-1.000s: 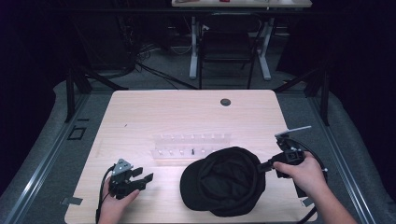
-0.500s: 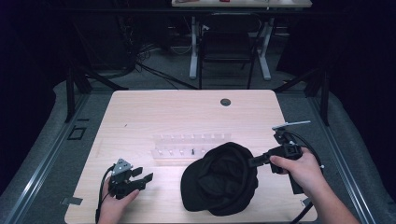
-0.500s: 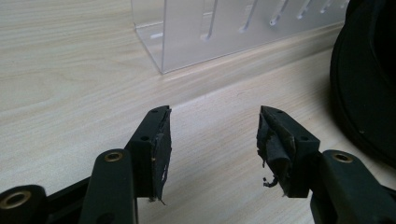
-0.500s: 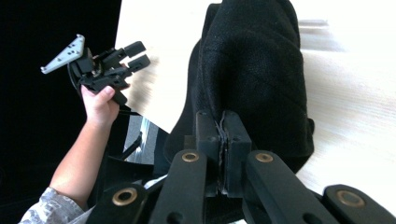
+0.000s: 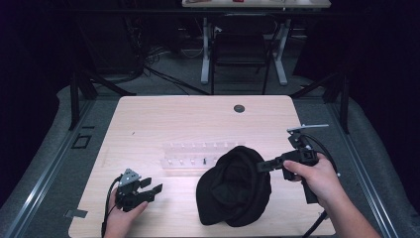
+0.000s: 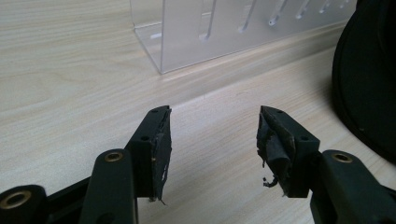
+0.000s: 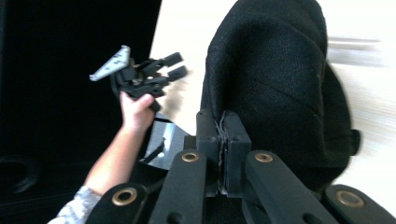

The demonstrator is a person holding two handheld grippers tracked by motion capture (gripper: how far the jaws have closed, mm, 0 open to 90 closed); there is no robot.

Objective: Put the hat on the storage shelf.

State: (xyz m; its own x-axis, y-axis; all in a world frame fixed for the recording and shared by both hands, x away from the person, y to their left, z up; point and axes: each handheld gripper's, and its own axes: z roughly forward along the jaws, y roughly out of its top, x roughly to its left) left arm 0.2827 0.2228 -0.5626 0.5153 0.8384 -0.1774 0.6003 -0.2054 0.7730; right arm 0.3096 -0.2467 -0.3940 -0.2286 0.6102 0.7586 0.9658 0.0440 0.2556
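My right tool (image 5: pixel 261 166) pinches the soft, floppy black cap (image 5: pixel 233 191) at its rim, lower centre; my left tool (image 5: pixel 154 188) is open.

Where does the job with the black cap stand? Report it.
Done: the right gripper is clamped on the edge of the black fabric cap. In hand: that edge is raised off the pale wooden table. Left: the open left gripper rests apart, untouched by the cap.

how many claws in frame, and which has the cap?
2. The left claw sits open near the table's front-left corner, holding nothing. The right claw is at the right, shut on the edge of the black cap, lifting that side.
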